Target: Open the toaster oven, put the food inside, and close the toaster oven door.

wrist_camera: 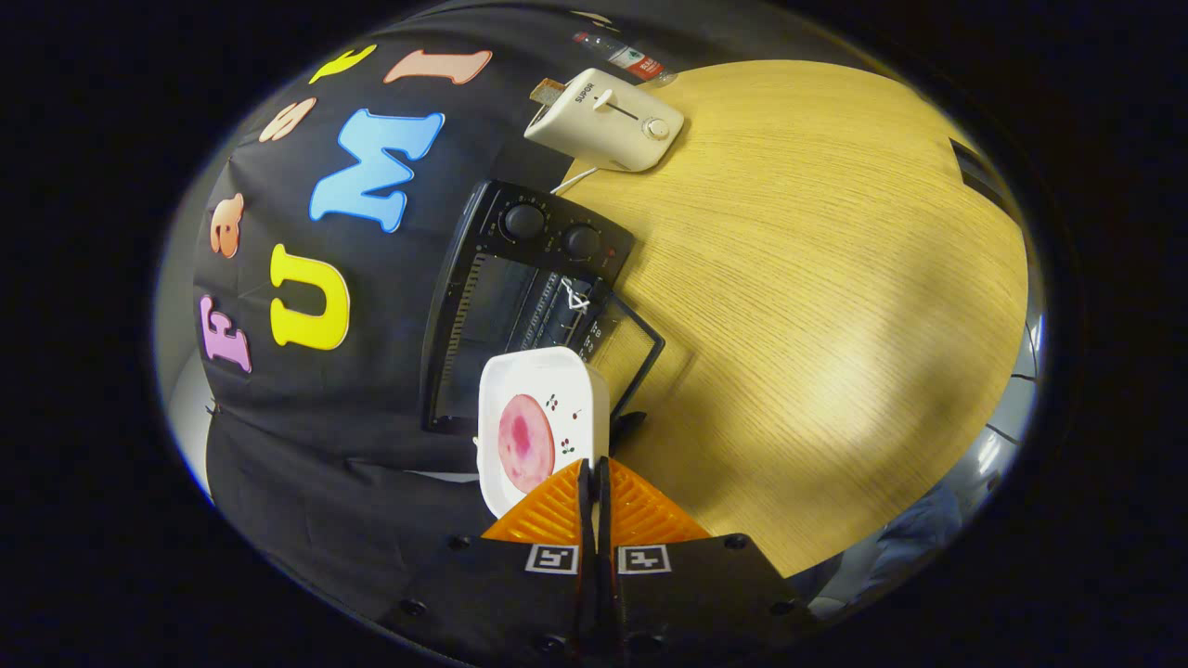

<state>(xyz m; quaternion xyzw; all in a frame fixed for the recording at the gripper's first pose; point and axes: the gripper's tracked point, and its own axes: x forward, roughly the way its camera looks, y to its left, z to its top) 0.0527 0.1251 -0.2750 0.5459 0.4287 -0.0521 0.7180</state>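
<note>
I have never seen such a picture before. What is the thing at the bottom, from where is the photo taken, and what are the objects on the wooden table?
The camera rides on a hand-held gripper and looks forward along its two fingers, so the view looks tilted. The ridged fingers are closed on the rim of a white square plate, which carries a round pink slice of food. Just beyond the plate stands a black toaster oven with two knobs; its glass door is folded down open. Farther away on the wooden table stands a cream pop-up toaster with a slice of bread in it.
</note>
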